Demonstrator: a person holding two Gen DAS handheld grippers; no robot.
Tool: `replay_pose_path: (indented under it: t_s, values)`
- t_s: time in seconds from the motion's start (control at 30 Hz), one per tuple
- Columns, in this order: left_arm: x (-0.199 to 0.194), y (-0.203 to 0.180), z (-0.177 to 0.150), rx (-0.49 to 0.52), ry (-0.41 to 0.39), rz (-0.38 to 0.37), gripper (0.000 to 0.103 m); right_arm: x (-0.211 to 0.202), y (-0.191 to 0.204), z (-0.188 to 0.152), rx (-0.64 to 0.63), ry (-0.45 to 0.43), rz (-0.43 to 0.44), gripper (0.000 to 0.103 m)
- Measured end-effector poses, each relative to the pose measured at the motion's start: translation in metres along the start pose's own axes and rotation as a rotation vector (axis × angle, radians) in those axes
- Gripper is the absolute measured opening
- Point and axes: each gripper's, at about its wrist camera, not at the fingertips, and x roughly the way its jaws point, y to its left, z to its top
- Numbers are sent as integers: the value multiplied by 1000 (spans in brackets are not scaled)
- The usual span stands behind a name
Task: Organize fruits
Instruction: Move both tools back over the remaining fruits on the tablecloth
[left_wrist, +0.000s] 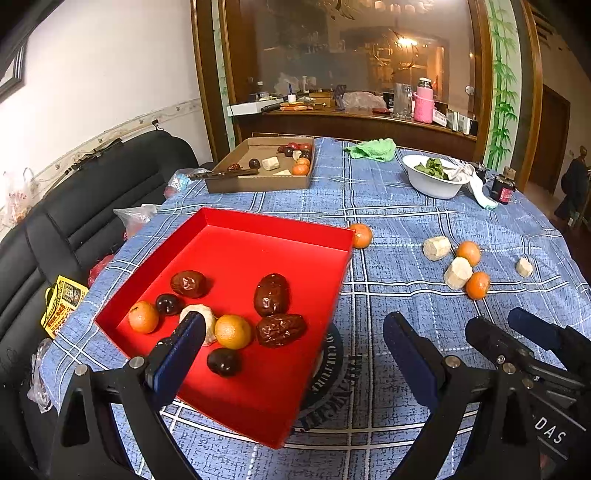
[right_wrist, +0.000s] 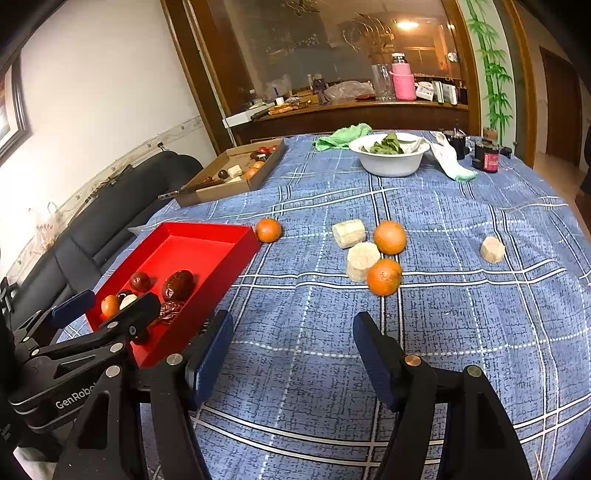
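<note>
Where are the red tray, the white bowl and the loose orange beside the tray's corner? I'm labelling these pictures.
red tray (left_wrist: 258, 240): left wrist view, bare floor.
white bowl (right_wrist: 391, 164): right wrist view, outer wall.
loose orange (right_wrist: 268, 230): right wrist view, middle of peel.

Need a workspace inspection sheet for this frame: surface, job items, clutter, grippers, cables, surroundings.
Surface: round table under a blue plaid cloth.
Job's things: red tray holding dates, dark round fruit, two oranges and a pale chunk. Loose on the cloth: three oranges, one beside the tray's far corner, and three pale chunks.
Clutter: cardboard box with more fruit, white bowl of greens, green cloth, dark jars.
Grippers: left gripper open over the tray's edge, empty; right gripper open, empty, over bare cloth.
Cables: nothing seen.
Surroundings: black sofa, wooden counter crowded with items.
</note>
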Motion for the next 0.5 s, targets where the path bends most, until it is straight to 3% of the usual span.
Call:
replay_pose_path:
  t_s: [0.3,0.5]
  values:
    - [12,-4,1,10,28,-14,96,5,-6,-1,6,19,-8,73]
    - [22,-1,2,-5,55,-62,96,-3,-29,3,9,12,-50,73]
